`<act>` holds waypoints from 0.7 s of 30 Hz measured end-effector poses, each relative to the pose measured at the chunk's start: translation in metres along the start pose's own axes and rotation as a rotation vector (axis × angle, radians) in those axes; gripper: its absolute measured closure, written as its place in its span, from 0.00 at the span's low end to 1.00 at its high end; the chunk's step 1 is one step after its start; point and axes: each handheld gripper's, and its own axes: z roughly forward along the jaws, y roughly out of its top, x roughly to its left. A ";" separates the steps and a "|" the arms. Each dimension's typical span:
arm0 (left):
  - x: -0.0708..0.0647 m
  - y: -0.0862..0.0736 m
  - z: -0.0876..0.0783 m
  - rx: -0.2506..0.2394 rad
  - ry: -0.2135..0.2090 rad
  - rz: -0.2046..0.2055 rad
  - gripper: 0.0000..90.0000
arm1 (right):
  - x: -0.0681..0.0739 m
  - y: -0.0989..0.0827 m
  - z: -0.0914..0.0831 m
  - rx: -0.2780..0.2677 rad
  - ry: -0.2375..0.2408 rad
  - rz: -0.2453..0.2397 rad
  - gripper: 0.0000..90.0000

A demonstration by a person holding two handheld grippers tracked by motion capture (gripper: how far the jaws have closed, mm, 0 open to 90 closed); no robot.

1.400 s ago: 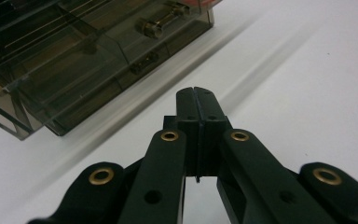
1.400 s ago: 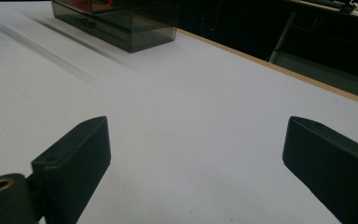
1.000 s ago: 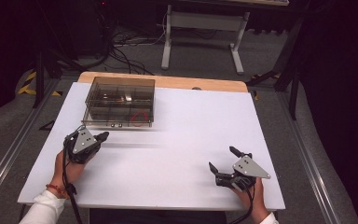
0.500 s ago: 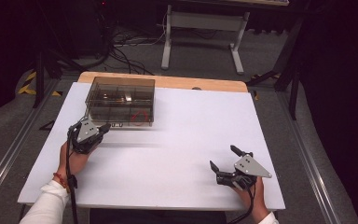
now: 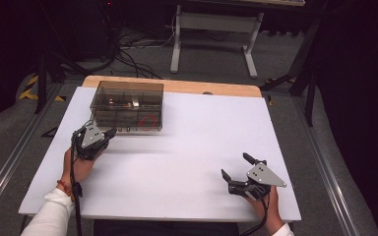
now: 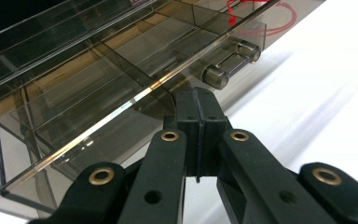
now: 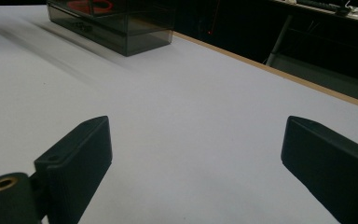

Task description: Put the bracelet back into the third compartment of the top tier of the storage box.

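High view: the left gripper [image 5: 109, 133] has moved up from the near table to the front of the smoked clear drawer box [image 5: 128, 105] at the white table's [image 5: 187, 147] far left; the right gripper [image 5: 237, 173] rests well apart, near right.

Left gripper view: jaws pressed together, empty, tips just beside the drawer's knob handle [image 6: 228, 63], probably readying to open it.

Right gripper view: jaws spread, nothing between them, the box [image 7: 116, 23] far off.

No readable text, labels or numbers anywhere.
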 end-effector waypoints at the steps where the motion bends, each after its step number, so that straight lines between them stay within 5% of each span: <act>1: 0.001 0.000 0.001 0.001 0.000 -0.001 1.00 | 0.000 0.000 0.000 -0.001 0.002 0.000 0.10; 21: 0.013 0.006 0.013 -0.013 0.019 -0.019 1.00 | 0.001 0.001 0.002 0.000 0.008 -0.005 0.11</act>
